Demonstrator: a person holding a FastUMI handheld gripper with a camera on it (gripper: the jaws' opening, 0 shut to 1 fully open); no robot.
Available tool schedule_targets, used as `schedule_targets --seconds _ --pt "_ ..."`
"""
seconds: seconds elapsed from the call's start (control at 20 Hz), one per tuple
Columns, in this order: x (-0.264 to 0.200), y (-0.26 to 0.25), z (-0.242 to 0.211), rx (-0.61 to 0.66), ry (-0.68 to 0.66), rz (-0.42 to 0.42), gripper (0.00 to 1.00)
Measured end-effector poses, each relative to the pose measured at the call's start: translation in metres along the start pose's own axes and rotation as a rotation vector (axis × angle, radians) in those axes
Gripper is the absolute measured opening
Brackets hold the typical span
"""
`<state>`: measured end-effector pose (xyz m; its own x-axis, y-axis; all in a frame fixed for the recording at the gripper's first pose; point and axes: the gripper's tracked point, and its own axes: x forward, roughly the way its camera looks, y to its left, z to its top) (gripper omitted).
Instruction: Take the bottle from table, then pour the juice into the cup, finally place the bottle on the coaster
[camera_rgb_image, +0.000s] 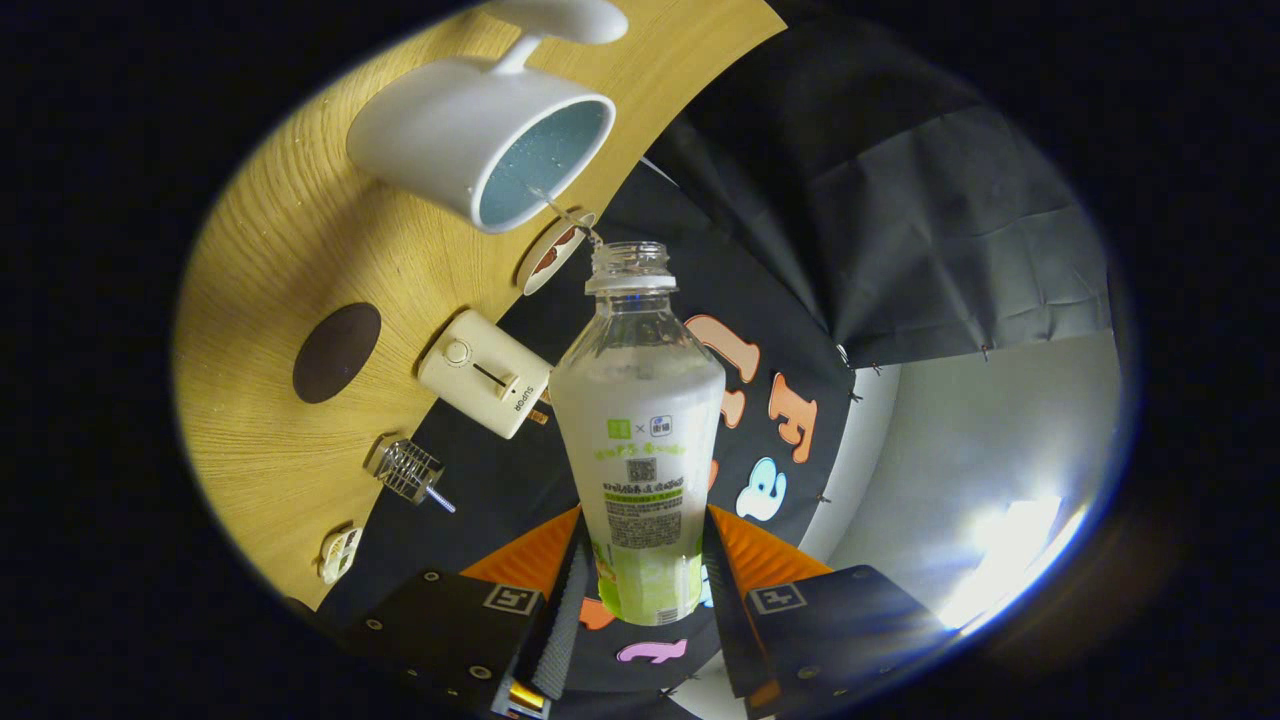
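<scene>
The tongs (645, 590) are clamped on the lower body of the bottle (640, 430), one finger pressing each side of its labelled part, so the bottle stands straight out ahead of them with its uncapped mouth pointing away. The whole view is rolled over, the bottle tipped, and a thin stream of clear liquid runs from its mouth into the cup (480, 140), which lies just beyond the mouth on the wooden surface (280, 260); the cup's pale bluish inside faces the bottle. Right beside the bottle's mouth, at the edge of the surface, is a small round disc with a red pattern (552, 252). Farther from the cup along the surface lie a dark round coaster (336, 352), a cream toaster (484, 374), a clear ribbed glass piece (405, 470), and a small pale object (340, 553).
</scene>
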<state>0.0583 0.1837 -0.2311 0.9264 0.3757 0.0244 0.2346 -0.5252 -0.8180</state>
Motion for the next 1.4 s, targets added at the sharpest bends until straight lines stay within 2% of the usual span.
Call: schedule_targets --seconds 0.1,0.95,1.2,1.4 --pt "0.001 -0.004 0.001 -0.033 -0.013 -0.011 0.61" --pt "0.002 -0.006 0.001 -0.049 -0.038 -0.022 0.61" --pt "-0.004 0.003 0.009 0.006 -0.034 0.013 0.61" --pt "-0.006 0.029 0.011 0.151 0.008 0.099 0.61"
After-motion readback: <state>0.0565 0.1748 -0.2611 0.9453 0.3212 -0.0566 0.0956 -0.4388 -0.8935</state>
